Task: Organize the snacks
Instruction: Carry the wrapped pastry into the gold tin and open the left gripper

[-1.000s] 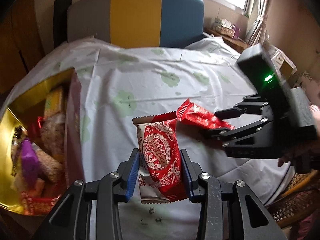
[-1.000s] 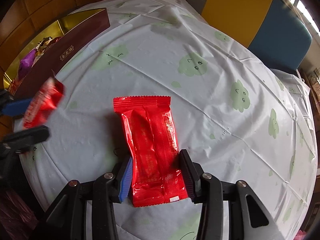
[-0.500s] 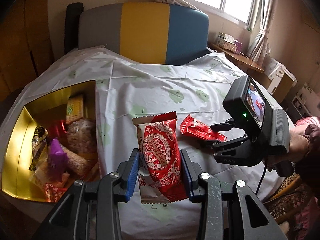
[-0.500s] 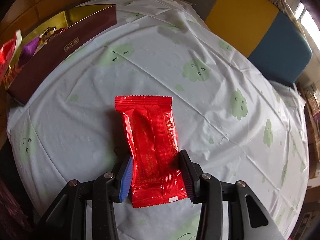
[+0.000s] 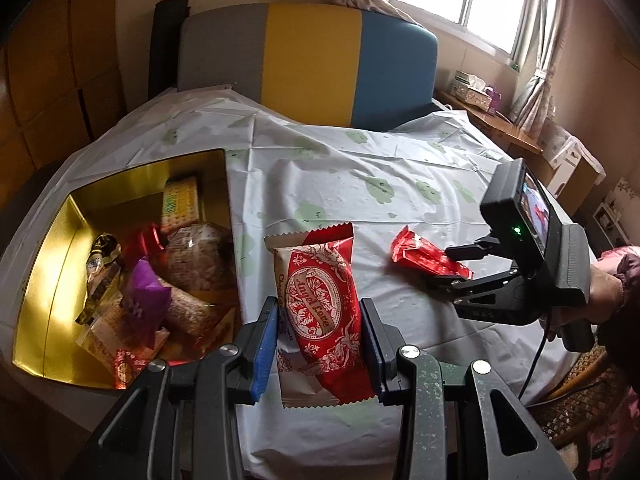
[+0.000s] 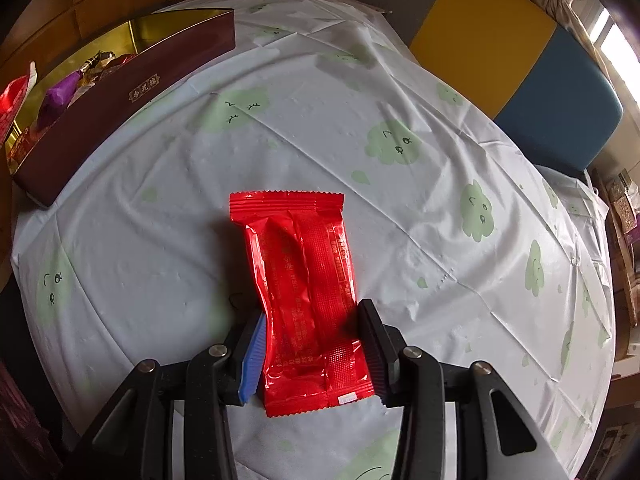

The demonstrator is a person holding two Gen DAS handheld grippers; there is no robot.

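My left gripper (image 5: pixel 319 320) is shut on a red-and-white snack packet (image 5: pixel 320 304) and holds it in the air beside the open gold box (image 5: pixel 48 280). Several wrapped snacks lie in that box. The same packet shows at the left edge of the right wrist view (image 6: pixel 12 100), over the box's dark red wall (image 6: pixel 120 96). To the right, my right gripper (image 6: pixel 310 328) is shut on the near end of a plain red packet (image 6: pixel 304 280), low over the tablecloth. Both also appear in the left wrist view, the right gripper (image 5: pixel 460 268) and the plain red packet (image 5: pixel 424 256).
A round table under a white cloth with green cloud prints (image 6: pixel 400 144) carries everything. Behind it stands a chair back in grey, yellow and blue (image 5: pixel 312 60). A person's hand (image 5: pixel 604 296) holds the right gripper. A wicker seat (image 5: pixel 576 400) lies off the table's right edge.
My left gripper has risen and drawn back with its packet, so the gold box's inside now shows fully. The right gripper has stayed in place on the red packet.
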